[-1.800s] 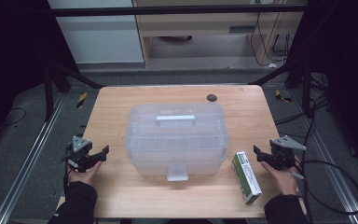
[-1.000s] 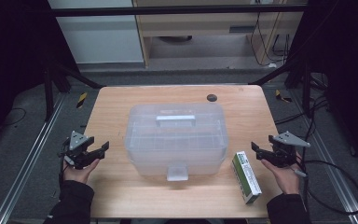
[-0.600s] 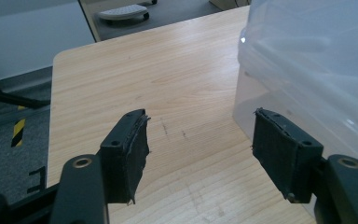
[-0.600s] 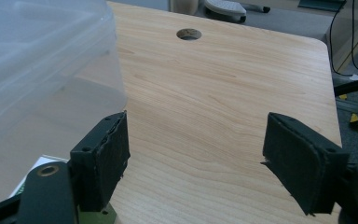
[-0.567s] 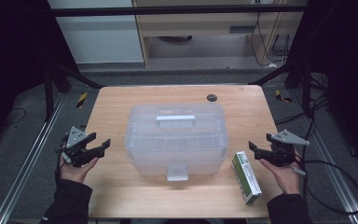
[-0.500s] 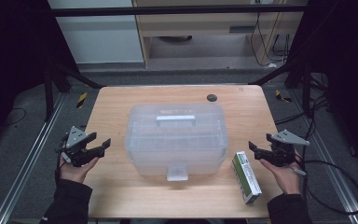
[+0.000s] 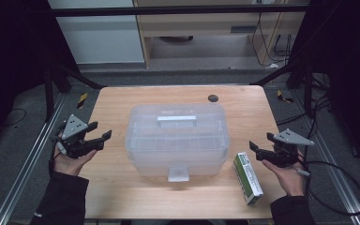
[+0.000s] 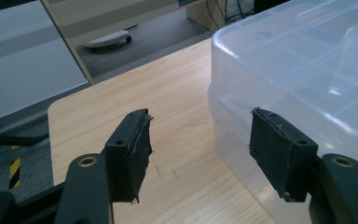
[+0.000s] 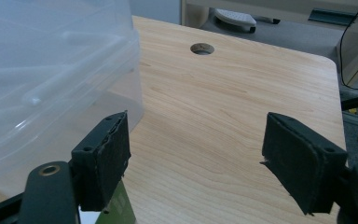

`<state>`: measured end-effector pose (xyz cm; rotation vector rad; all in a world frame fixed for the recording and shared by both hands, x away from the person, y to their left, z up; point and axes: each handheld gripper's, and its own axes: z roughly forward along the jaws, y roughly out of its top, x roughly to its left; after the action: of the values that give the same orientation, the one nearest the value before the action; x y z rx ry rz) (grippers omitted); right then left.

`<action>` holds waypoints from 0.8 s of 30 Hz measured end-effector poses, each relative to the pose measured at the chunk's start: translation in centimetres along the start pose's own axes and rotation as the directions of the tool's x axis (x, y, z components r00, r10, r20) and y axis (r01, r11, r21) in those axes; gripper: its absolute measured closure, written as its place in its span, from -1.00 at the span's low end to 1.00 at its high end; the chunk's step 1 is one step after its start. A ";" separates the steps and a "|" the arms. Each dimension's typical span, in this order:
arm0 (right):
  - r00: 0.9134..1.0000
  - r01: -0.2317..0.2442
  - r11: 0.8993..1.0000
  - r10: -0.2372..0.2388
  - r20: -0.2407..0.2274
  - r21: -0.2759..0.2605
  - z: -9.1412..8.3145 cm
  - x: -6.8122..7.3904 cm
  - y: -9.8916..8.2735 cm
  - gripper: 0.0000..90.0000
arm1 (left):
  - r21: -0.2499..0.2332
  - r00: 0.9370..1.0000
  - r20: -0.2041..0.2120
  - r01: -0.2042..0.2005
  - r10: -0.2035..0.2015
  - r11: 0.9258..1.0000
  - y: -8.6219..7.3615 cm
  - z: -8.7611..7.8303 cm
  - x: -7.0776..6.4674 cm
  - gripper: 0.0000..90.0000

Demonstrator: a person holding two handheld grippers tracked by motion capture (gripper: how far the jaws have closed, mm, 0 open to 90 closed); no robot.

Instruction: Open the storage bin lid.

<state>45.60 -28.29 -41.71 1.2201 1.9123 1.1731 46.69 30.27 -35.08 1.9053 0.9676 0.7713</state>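
Observation:
A clear plastic storage box [image 7: 177,138] with a lid, a top handle and a front latch stands in the middle of the wooden table [image 7: 122,187]. A green and white carton [image 7: 247,177] lies flat to the right of the box, near the front edge. My left gripper [image 7: 99,131] is held open at the table's left edge, apart from the box [image 8: 303,79]. My right gripper [image 7: 255,149] is open at the right edge, just beyond the carton [image 9: 121,205], with nothing between its jaws. The box wall [image 9: 51,74] is at the left in the right gripper view.
A round cable hole [image 7: 213,98] sits in the table at the back right. Metal frame rails [image 7: 28,159] run along both sides of the table. A cable [image 7: 337,187] trails from the right gripper. Cabinets and a shelf stand behind the table.
The left gripper has drifted a little outward to the left. The right gripper has shifted slightly left toward the carton. Both stay open; the box and carton have not moved.

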 end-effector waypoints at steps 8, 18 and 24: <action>1.000 0.013 1.000 -0.013 -0.011 0.011 0.1 0.3 0.1 -0.48 | -0.013 0.999 0.040 -0.029 0.030 0.999 2.7 -0.1 0.1 -0.17; 1.000 0.018 1.000 -0.018 -0.017 0.021 0.2 0.3 0.1 -0.48 | -0.035 0.992 0.093 -0.081 0.084 0.996 5.7 -0.1 -0.2 -0.18; 1.000 0.021 0.999 -0.021 -0.022 0.026 0.1 0.3 0.2 -0.48 | -0.028 0.983 0.114 -0.144 0.146 0.989 6.9 0.2 -1.1 -0.18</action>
<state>45.66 -27.95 -41.63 1.2029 1.9576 1.1576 48.51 26.89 -29.29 1.9966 0.7540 0.7425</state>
